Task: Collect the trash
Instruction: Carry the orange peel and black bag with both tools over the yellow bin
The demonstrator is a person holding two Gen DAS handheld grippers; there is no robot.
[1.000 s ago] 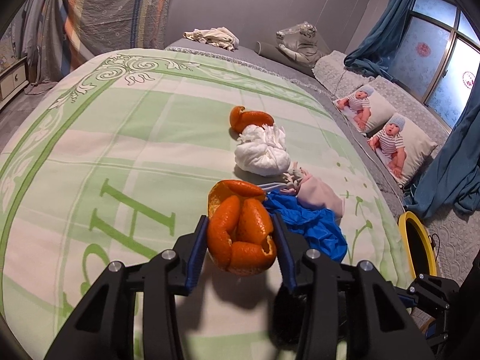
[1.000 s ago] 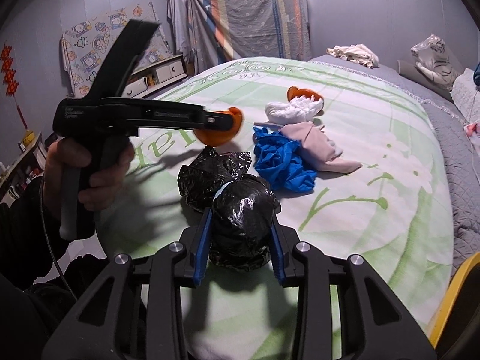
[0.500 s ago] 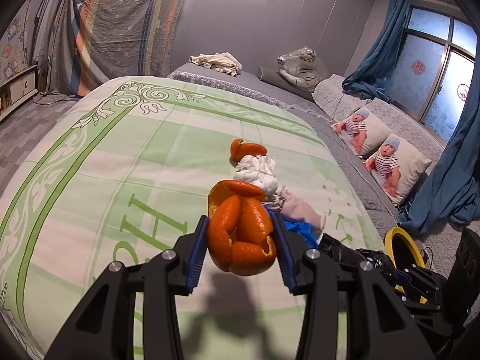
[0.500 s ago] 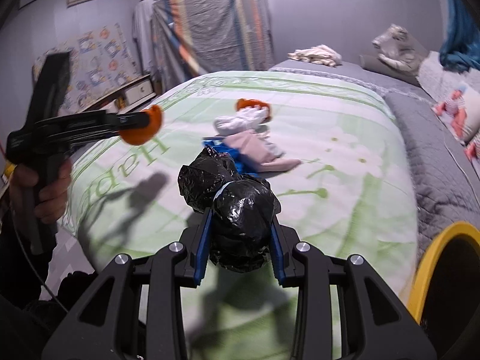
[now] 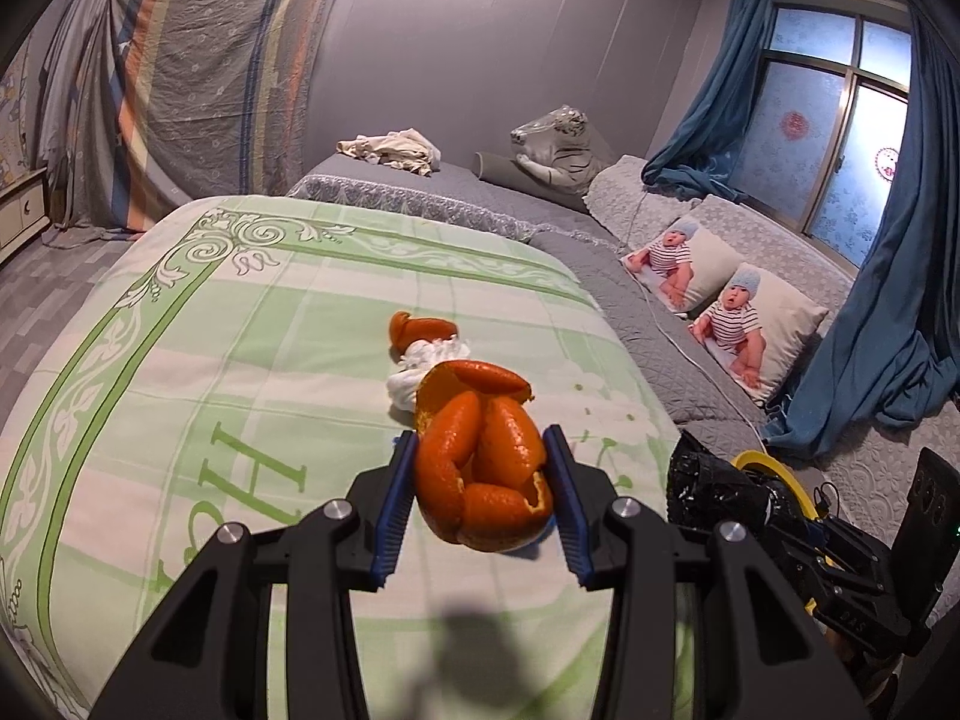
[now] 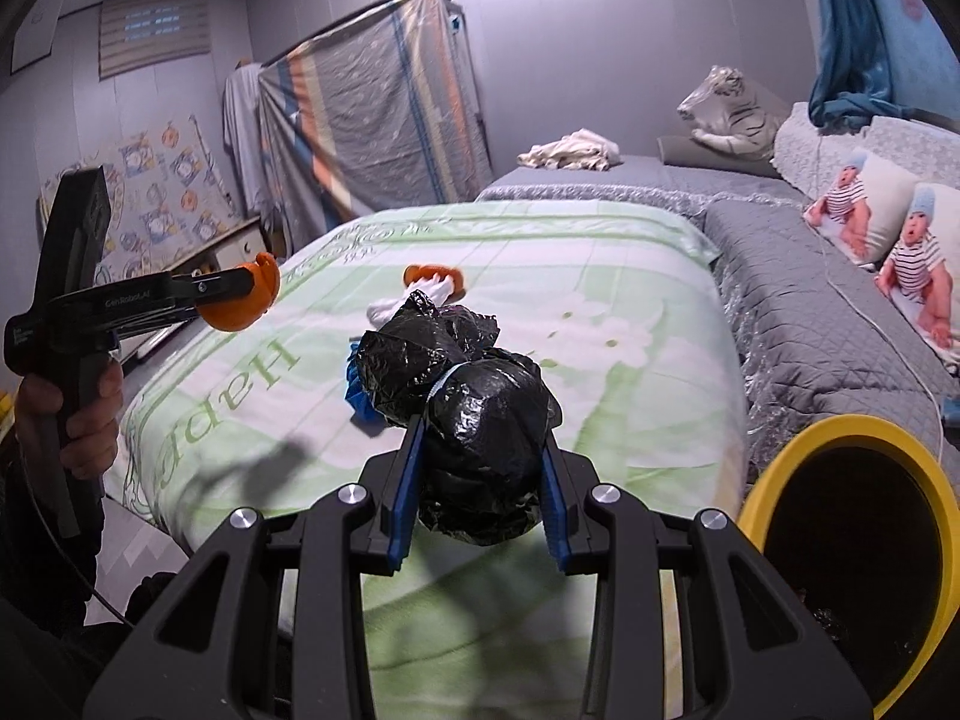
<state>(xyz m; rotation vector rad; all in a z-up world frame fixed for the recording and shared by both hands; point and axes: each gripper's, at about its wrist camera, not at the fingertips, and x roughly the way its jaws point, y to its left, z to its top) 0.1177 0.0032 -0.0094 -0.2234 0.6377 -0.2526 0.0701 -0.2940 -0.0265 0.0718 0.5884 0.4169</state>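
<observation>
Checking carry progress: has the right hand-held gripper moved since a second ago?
Yes. The right hand-held gripper, gripping the black bag, pulled back from the bed toward the yellow-rimmed bin.

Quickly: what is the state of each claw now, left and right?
Left claw: closed on the orange peel.
Right claw: closed on the black plastic bag.

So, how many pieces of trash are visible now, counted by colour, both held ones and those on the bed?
Orange curled fruit peels: 2, one in the left gripper
White crumpled tissue: 1
Black crumpled plastic bag: 1, in the right gripper
Blue crumpled material, mostly hidden: 1
Total: 5
</observation>
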